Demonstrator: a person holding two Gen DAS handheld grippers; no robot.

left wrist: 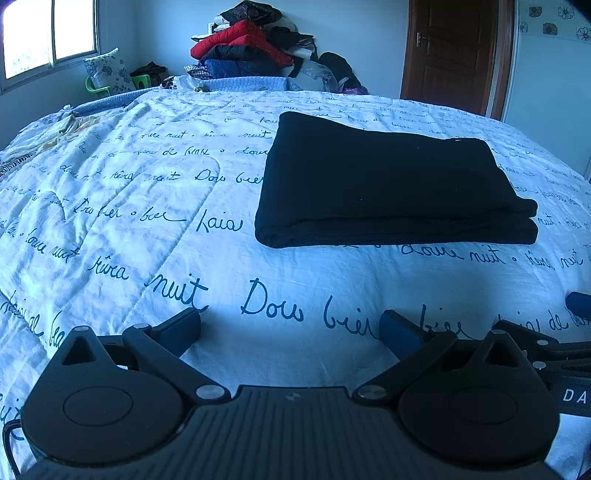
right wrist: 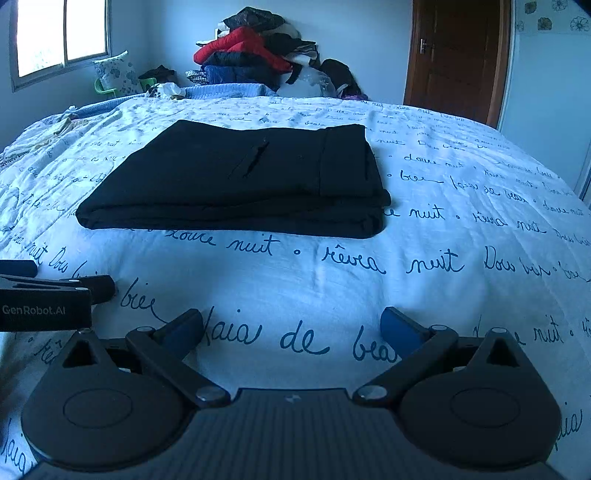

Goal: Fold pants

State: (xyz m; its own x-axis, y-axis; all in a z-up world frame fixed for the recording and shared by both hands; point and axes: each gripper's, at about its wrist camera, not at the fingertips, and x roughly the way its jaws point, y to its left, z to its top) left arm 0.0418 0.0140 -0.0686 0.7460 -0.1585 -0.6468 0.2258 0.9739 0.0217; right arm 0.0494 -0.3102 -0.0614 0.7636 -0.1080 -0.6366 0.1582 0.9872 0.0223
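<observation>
Two folded pants layers, undersides hidden.

Script-printed bedspread, clothes pile, wooden door, window

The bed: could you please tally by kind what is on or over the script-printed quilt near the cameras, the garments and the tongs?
Folded black pants: 1
Handheld tongs, both open and empty: 2 (left tongs, right tongs)
Total: 3
</observation>
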